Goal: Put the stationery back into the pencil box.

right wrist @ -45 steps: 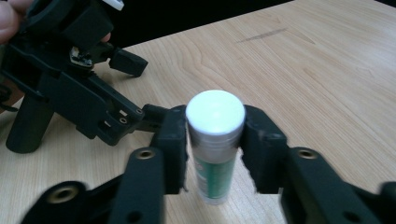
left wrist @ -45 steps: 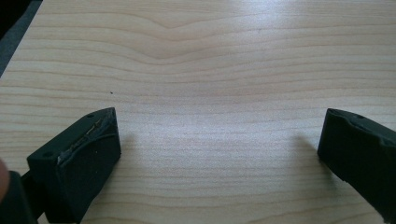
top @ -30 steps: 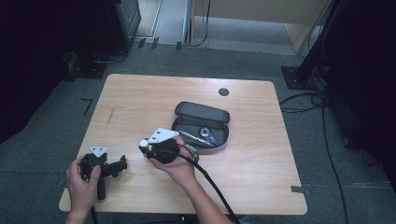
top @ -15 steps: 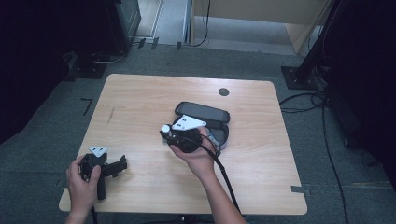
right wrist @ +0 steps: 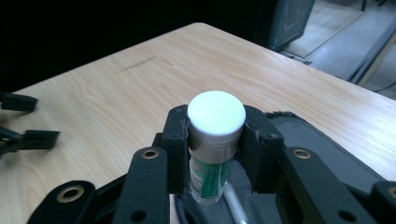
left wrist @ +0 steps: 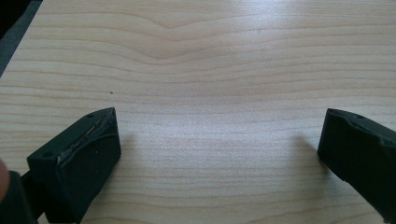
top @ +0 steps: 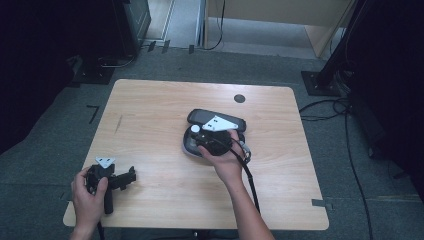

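My right gripper (top: 199, 136) is shut on a small tube (right wrist: 215, 116) with a white cap and a green label. The tube stands upright between the two black jaws. It hangs over the left end of an open black zip case (top: 216, 116) in the middle of the wooden table (top: 150, 115). In the right gripper view the case (right wrist: 322, 149) lies just behind and under the jaws, with a silver pen (right wrist: 236, 205) inside. My left gripper (top: 127, 176) rests near the front left corner, open, with bare wood between its jaws (left wrist: 219, 149).
A round black grommet (top: 239, 98) sits in the tabletop near the far edge. Dark equipment and cables stand on the grey floor around the table. The right gripper's cable trails back along the forearm toward the front edge.
The right hand has carried the tube from the table's front middle to the right and away, up over the case. The left hand has stayed where it was.
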Tool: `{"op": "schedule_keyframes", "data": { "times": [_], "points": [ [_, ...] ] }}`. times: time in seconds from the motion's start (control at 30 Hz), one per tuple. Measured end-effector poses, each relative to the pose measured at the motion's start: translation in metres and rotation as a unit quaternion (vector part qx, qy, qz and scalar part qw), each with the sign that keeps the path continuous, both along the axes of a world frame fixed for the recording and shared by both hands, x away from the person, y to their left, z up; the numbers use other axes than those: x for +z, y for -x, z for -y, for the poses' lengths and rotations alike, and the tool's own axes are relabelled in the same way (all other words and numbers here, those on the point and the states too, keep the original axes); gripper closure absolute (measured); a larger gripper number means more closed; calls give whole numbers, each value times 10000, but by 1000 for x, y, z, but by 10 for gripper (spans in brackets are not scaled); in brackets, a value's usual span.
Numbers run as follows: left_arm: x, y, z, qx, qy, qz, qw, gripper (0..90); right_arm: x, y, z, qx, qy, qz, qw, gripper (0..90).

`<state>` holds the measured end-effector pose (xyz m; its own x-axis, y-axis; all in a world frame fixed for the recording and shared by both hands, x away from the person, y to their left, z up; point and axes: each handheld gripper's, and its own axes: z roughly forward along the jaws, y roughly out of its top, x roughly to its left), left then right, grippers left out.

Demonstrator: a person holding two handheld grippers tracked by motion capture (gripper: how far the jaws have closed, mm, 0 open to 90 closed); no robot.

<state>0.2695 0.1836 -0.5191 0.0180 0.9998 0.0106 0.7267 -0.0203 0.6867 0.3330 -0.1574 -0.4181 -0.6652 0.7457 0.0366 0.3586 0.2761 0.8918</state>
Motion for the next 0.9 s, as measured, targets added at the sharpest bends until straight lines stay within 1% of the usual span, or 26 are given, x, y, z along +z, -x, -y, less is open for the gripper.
{"op": "schedule_keyframes", "data": {
  "times": [0.1,0.17,0.27,0.37,0.43,0.5,0.63,0.67,0.7,0.77,0.83,0.9],
  "points": [
    [0,0,0,-8,-11,1,10000,0,-6,-5,2,-145,109,11,9998,656],
    [0,0,0,0,1,1,10000,0,-11,-10,3,-230,139,-5,9996,656],
    [0,0,0,-2,1,-2,10000,0,-21,-18,4,-426,246,-2,9988,656],
    [0,0,0,-3,0,-3,10000,0,-28,-24,3,-537,275,-20,9982,656],
    [0,0,0,-3,0,-3,10000,0,-32,-28,1,-591,338,17,9977,656],
    [0,0,0,-3,1,-4,10000,0,-36,-30,-2,-656,323,1,9973,656],
    [0,0,0,-4,1,-5,10000,0,-41,-34,-9,-711,271,51,9971,656],
    [0,0,0,-5,0,-5,10000,0,-43,-35,-10,-692,260,94,9972,656],
    [0,0,0,-3,1,-4,10000,0,-45,-37,-12,-680,171,84,9975,656],
    [0,0,0,-4,0,-5,10000,0,-48,-38,-13,-662,91,96,9977,656],
    [0,0,0,3,12,5,10000,0,-52,-39,-15,-652,103,55,9978,655],
    [0,0,0,6,15,6,10000,0,-55,-38,-15,-638,34,72,9979,655]
  ]
}}
